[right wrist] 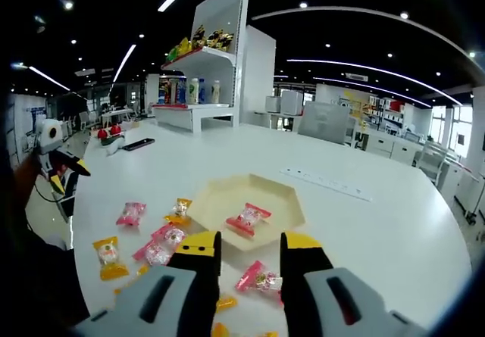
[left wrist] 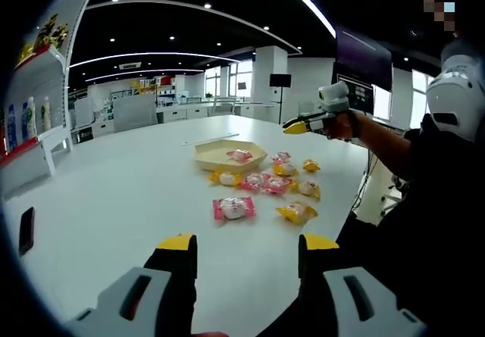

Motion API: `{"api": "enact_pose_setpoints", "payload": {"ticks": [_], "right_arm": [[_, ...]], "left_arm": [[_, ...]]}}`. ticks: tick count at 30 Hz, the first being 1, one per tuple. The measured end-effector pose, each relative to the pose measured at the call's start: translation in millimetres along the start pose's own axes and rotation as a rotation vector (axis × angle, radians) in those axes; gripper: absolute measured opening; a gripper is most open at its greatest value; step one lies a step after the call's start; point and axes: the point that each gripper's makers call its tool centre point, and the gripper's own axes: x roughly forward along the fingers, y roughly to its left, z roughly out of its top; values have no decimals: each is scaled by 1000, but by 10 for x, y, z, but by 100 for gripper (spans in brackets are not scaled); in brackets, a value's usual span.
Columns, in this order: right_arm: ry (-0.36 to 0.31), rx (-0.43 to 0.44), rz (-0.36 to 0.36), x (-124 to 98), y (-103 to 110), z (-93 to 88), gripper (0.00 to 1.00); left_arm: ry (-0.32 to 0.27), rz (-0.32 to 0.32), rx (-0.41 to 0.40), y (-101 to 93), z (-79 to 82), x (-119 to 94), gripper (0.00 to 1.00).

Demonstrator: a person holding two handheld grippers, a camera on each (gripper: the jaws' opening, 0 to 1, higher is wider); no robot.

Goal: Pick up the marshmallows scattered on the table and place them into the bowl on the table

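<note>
White desk carrying a pale six-sided bowl, with one pink-wrapped marshmallow lying inside it. Further wrapped marshmallows, pink and yellow, lie scattered on the desk just beside the bowl, none stacked. Left gripper sits low over the desk, well short of the bowl, jaws apart and empty; right gripper hovers just at the bowl's near edge, jaws apart and empty.
</note>
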Motion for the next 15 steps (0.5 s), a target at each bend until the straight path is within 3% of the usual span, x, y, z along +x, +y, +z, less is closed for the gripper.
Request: {"api": "enact_pose_setpoints", "payload": {"ticks": [15], "right_arm": [[-17,-12,-1,-210,61,9,31]], "left_arm": [[-1,1,7,24,35,17,54]]}}
